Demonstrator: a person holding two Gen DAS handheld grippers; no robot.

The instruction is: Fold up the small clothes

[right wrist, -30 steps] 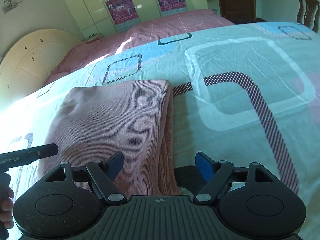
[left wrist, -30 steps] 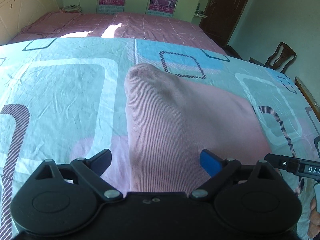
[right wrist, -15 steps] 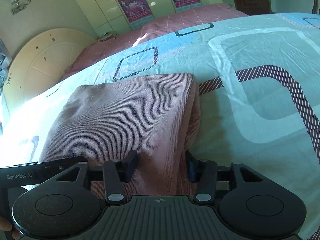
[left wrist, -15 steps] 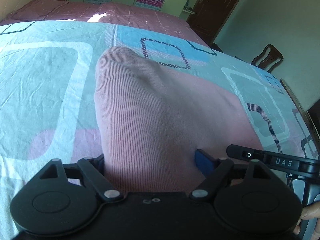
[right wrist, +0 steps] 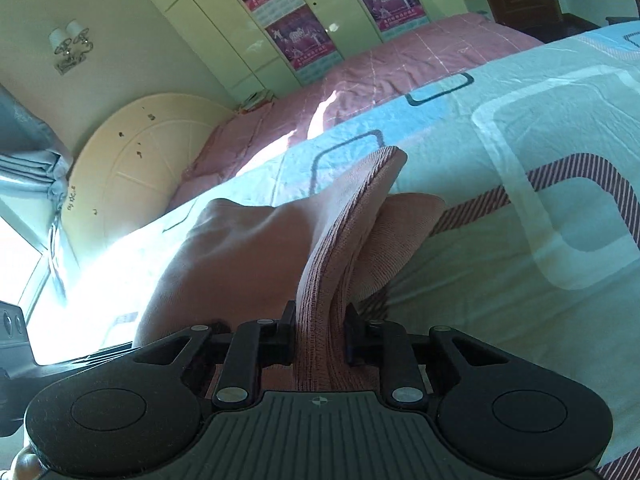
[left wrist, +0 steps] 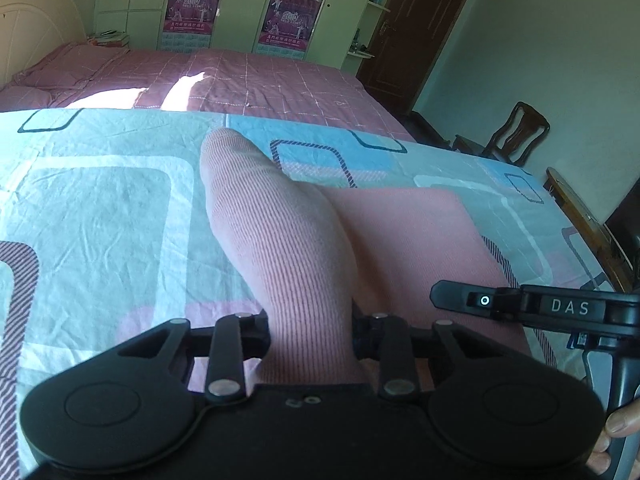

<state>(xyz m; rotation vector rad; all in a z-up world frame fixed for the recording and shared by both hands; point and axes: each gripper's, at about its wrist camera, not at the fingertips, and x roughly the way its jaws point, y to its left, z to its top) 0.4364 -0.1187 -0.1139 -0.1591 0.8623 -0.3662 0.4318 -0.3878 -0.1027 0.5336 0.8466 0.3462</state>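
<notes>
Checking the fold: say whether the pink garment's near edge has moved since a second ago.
Yes. The pink garment has risen off the patterned sheet.

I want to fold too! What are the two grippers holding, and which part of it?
Both grip the pink knitted garment at its near edge: the left gripper pinches one near corner, the right gripper the other, jaws closing on the fabric.

Left hand-held gripper (left wrist: 312, 330): matte black body with two round housings at 7 and 5 o'clock, each bearing a recessed disc. Flat black link bars run to the fingers, fastened with silver rivet heads. Right hand-held gripper (right wrist: 320, 332): same black build, ribbed grey centre plate with a small crosshair mark. Its side bar, seen at 3 o'clock in the left wrist view, reads "DAS" beside a lit ring indicator.
</notes>
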